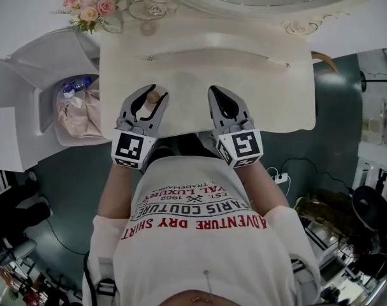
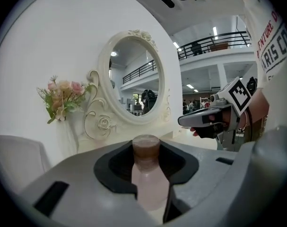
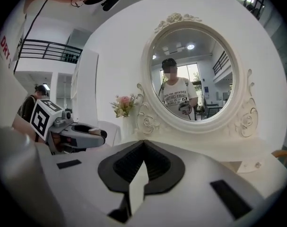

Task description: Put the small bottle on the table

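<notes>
A small pale pink bottle (image 2: 149, 183) with a brown cap (image 1: 153, 97) stands upright between the jaws of my left gripper (image 1: 152, 93), which is shut on it. The bottle is held over the near edge of the cream dressing table (image 1: 199, 65); whether its base touches the top is hidden. My right gripper (image 1: 217, 94) hovers beside it to the right, also over the table's near edge. In the right gripper view my right gripper (image 3: 143, 143) has its jaws together with nothing between them. The left gripper (image 3: 82, 134) also shows at that view's left.
An oval mirror (image 3: 194, 74) in an ornate white frame stands at the table's back. A bunch of pink flowers (image 1: 91, 5) sits at the back left corner. Left of the table a white bin (image 1: 78, 110) holds a bag and a plastic bottle. Cables lie on the floor at the right.
</notes>
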`<state>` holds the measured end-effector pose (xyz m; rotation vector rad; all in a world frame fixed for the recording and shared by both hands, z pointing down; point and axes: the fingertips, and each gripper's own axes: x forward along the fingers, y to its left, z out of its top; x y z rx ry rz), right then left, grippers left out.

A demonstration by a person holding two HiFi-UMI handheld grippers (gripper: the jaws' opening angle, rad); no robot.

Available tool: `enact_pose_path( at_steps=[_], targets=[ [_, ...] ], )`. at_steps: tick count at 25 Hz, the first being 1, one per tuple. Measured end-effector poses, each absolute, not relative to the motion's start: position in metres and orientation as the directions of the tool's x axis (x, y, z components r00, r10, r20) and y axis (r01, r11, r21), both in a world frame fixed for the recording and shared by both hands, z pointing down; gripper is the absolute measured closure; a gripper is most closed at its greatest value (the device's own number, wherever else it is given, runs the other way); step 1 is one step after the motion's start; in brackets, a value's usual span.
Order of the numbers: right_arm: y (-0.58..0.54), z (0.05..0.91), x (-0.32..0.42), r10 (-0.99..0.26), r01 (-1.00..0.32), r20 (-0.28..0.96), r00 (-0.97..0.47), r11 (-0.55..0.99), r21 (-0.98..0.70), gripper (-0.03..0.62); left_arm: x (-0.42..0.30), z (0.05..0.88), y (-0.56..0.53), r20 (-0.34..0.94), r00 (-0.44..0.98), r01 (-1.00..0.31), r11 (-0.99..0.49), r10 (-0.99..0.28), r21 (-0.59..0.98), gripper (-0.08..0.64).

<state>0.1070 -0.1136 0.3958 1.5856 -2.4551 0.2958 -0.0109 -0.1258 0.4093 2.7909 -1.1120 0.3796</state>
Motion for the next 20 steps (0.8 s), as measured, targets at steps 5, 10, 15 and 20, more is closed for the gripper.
enact_pose_path(
  at_steps=[5,10,15,20],
  targets=[
    [-0.14,0.411,0.12,-0.834,-0.88,0.289,-0.47,0.47,-0.075,0.592,0.004,0.435,-0.146,0.307,0.65,-0.734,-0.679,-0.695,0.017,0.425],
    [-0.162,0.438,0.127,-0.8,-0.855,0.315,-0.511,0.511,-0.091,0.592,0.017,0.464,-0.164,0.323,0.625,-0.755,-0.655,-0.71,0.02,0.425],
    [-0.176,0.456,0.128,-0.781,-0.84,0.322,-0.535,0.534,-0.099,0.592,0.025,0.491,-0.175,0.338,0.617,-0.758,-0.652,-0.71,0.015,0.423],
    [-0.182,0.474,0.127,-0.766,-0.832,0.345,-0.543,0.547,-0.093,0.593,0.03,0.517,-0.181,0.359,0.613,-0.761,-0.649,-0.703,0.029,0.423]
  ],
)
